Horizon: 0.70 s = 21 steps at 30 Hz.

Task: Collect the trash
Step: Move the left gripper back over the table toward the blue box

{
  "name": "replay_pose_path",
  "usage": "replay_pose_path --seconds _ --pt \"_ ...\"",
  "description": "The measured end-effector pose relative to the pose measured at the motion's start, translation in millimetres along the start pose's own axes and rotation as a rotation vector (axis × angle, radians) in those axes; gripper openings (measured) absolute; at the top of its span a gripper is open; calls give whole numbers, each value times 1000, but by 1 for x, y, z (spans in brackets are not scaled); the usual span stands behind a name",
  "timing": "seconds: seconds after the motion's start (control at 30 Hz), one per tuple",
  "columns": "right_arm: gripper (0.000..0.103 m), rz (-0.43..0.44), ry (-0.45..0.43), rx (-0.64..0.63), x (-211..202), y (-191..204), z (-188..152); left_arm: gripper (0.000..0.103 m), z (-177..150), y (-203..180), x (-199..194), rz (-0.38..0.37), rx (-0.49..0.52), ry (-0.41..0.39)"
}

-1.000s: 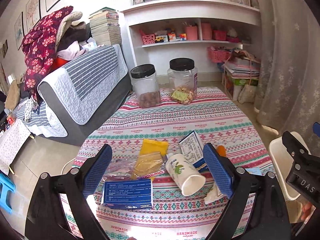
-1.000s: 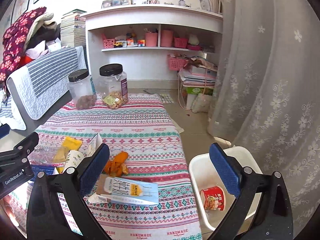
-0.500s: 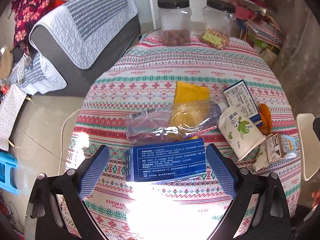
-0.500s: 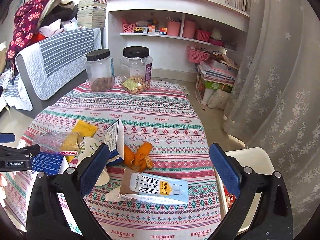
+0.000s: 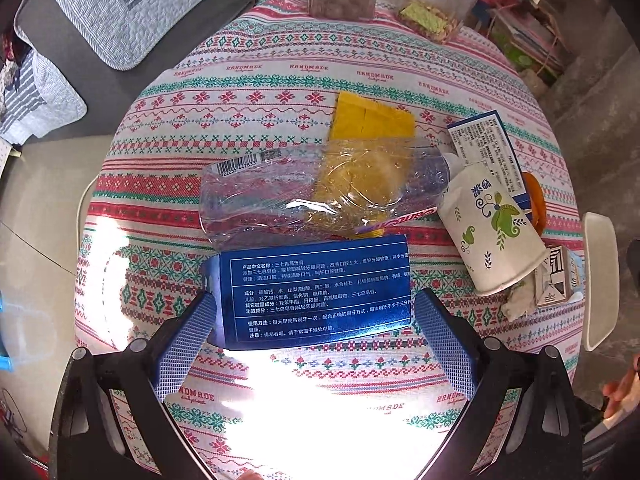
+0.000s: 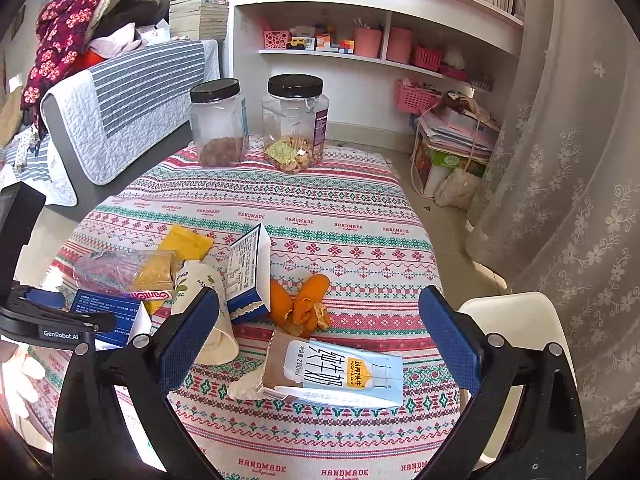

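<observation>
Trash lies on the patterned tablecloth (image 5: 280, 80). My left gripper (image 5: 316, 320) is open, its fingers on either side of the near part of a blue toothpaste box (image 5: 316, 288). Beyond the box lie a crushed clear plastic bottle (image 5: 320, 192), a yellow wrapper (image 5: 372, 120), a paper cup (image 5: 492, 236) on its side and a second blue box (image 5: 484, 148). My right gripper (image 6: 320, 336) is open above a milk carton (image 6: 336, 372), with orange peel (image 6: 304, 304) just beyond. A white bin (image 6: 516, 320) stands at the table's right edge.
Two black-lidded jars, one (image 6: 218, 120) with brown snacks and one (image 6: 296, 120) with crackers, stand at the far edge of the table. A sofa (image 6: 120, 100) is on the left, shelves (image 6: 380, 48) behind, a curtain (image 6: 580, 160) on the right.
My left gripper tilted down and came close over the blue toothpaste box, which now sits between its fingers. My right gripper swung left from the bin to above the milk carton.
</observation>
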State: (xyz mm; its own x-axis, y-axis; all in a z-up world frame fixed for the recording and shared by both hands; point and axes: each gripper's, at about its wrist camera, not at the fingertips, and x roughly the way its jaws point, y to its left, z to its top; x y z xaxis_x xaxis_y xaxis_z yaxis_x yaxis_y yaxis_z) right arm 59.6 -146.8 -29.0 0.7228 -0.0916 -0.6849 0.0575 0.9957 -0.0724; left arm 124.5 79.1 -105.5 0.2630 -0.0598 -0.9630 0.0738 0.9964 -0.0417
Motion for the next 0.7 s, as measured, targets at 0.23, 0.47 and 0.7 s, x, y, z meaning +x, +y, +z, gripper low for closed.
replay_pose_path --seconds 0.23,0.47,0.7 --pt "96 3 21 -12 3 -1 -2 96 2 -10 18 75 35 29" --pt "96 1 22 -14 3 -1 -2 96 4 2 12 39 -34 22" --pt "96 7 21 -16 2 0 -2 96 5 21 -7 -39 -5 46"
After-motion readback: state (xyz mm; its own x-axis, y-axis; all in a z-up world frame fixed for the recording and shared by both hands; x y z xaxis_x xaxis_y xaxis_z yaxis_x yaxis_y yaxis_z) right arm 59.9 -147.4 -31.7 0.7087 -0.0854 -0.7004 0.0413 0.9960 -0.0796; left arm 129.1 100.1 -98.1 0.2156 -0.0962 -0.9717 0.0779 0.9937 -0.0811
